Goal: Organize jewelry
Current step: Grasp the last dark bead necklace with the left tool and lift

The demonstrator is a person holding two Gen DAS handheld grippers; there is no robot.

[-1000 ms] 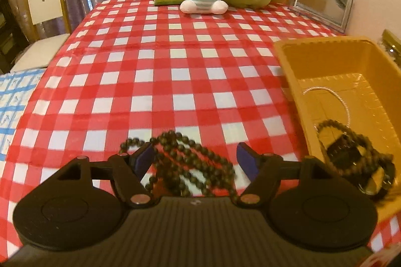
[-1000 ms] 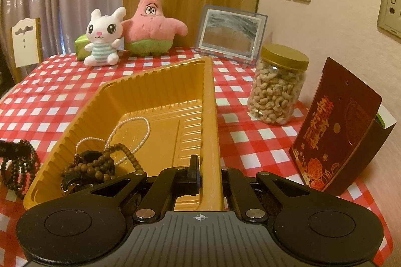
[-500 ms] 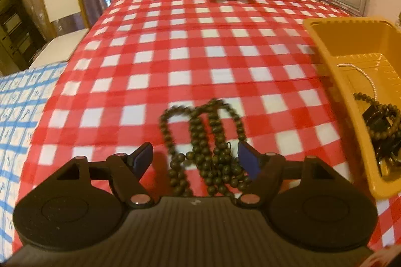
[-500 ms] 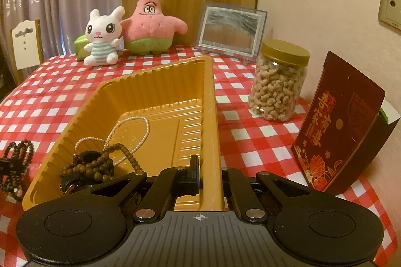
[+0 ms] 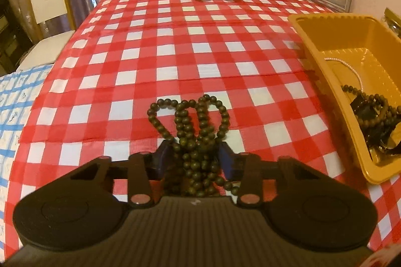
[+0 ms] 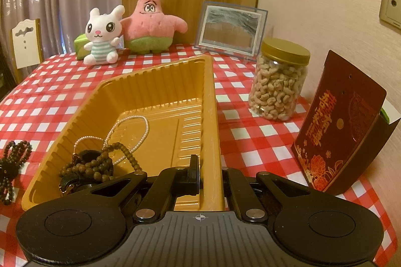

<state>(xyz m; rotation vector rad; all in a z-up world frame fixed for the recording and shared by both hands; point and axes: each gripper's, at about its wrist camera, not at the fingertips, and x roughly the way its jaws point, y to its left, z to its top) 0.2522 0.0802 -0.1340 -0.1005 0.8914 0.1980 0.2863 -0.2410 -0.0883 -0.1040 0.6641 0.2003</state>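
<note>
In the left wrist view, the left gripper (image 5: 195,158) has been narrowed from the wide stance seen a moment earlier, and its blue pads (image 5: 226,160) are now pressed against the bundled dark bead strand (image 5: 198,131), which lies on the red-checked worktop (image 5: 175,54). The free loops of the strand are fanned out ahead of the gripper; its near end is hidden under the gripper body. At the right edge, the yellow tray (image 5: 318,54) is cut off, with only part of its contents shown.

In the right wrist view, nothing is seen to have changed. The right gripper (image 6: 210,174) is clamped tight on the tray's near rim (image 6: 213,131); one finger is hidden behind the wall. Inside, a pearl necklace (image 6: 130,131) and a brown bead bracelet (image 6: 100,164) are gathered on a dark item that cannot be made out.
</note>
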